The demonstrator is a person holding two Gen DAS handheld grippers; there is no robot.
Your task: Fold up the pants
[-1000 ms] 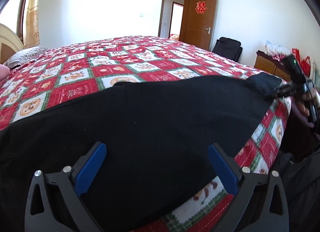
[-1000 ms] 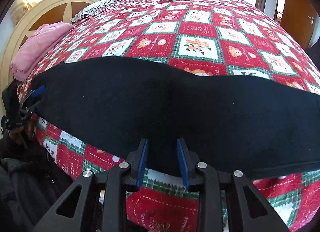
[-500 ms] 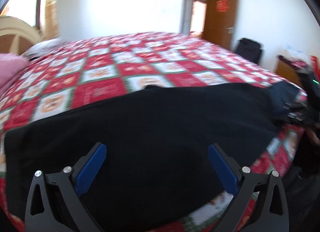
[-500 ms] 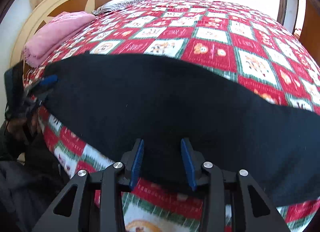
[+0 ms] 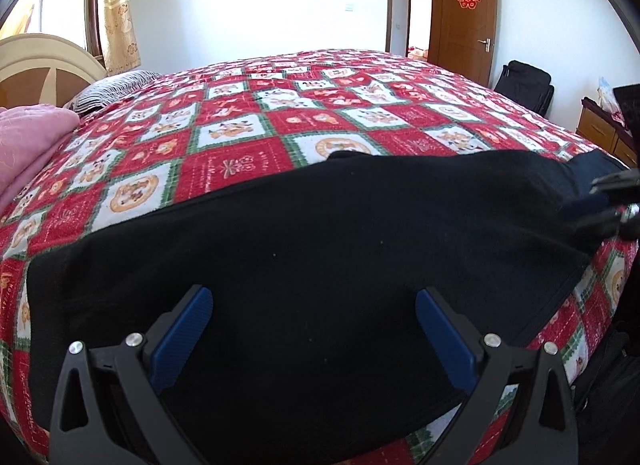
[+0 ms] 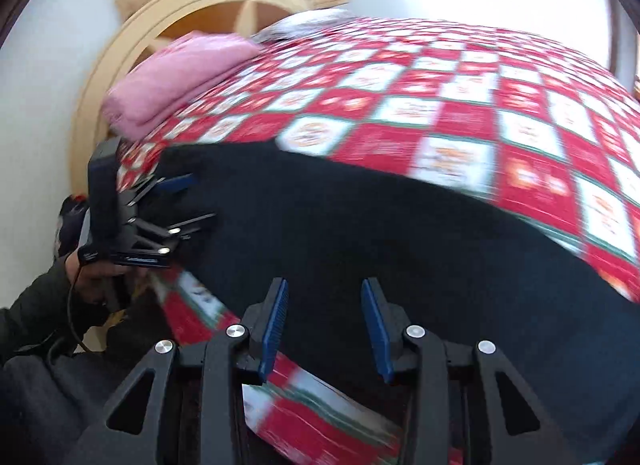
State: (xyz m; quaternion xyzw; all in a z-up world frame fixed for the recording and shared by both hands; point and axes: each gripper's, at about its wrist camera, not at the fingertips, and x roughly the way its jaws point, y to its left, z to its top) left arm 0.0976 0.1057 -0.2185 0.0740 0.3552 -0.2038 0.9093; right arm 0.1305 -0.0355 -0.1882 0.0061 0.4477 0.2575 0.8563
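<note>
Left wrist view: left gripper [image 5: 314, 329] spread wide, holding nothing, hovering over the pants [image 5: 320, 249], which lie flat across the near edge of the quilt [image 5: 248, 133]. Right gripper [image 5: 600, 205] sits far right of it at the pants' end. Right wrist view, blurred: right gripper [image 6: 325, 323] parted, nothing between its pads, pants just ahead; pink blanket [image 6: 180, 77] beyond, to the left.
</note>
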